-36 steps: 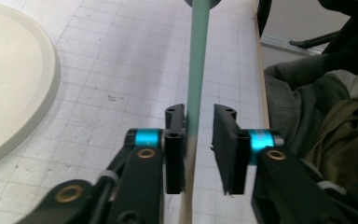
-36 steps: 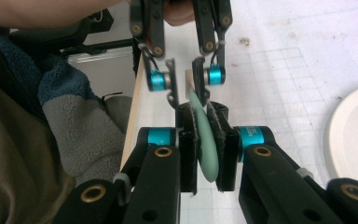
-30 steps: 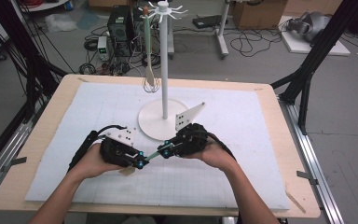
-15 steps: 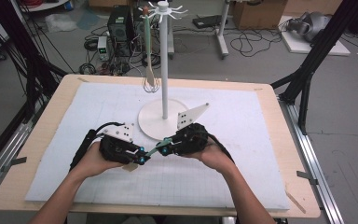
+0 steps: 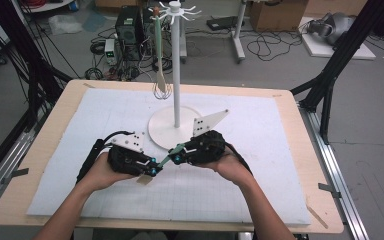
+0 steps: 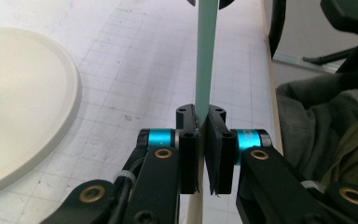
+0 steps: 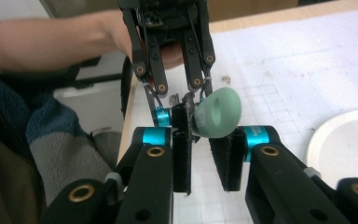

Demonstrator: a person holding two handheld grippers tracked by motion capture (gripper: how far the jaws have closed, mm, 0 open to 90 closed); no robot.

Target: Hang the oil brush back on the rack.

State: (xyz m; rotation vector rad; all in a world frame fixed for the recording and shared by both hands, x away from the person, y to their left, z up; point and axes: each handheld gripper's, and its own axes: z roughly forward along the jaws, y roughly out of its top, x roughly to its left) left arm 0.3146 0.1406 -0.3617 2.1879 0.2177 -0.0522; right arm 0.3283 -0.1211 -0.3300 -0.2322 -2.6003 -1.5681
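Slippage worry: left gripper [image 6: 201, 140] jaws pinch the green spatula handle [image 6: 206, 60]; right gripper [image 7: 206, 154] jaws gape around its end, so it may pivot onto the desk [image 5: 280, 165].

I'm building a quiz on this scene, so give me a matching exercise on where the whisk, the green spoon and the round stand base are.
Things:
1. whisk
2. green spoon
3. round stand base

Places:
A. flat on the white mat
B. hanging from a hook at the stand's top
C. clamped by its handle in the left tool

Pairs: 1-B, 2-C, 3-A

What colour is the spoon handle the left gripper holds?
Pale mint green handle, turning cream below the jaws; clearest in the left gripper view.
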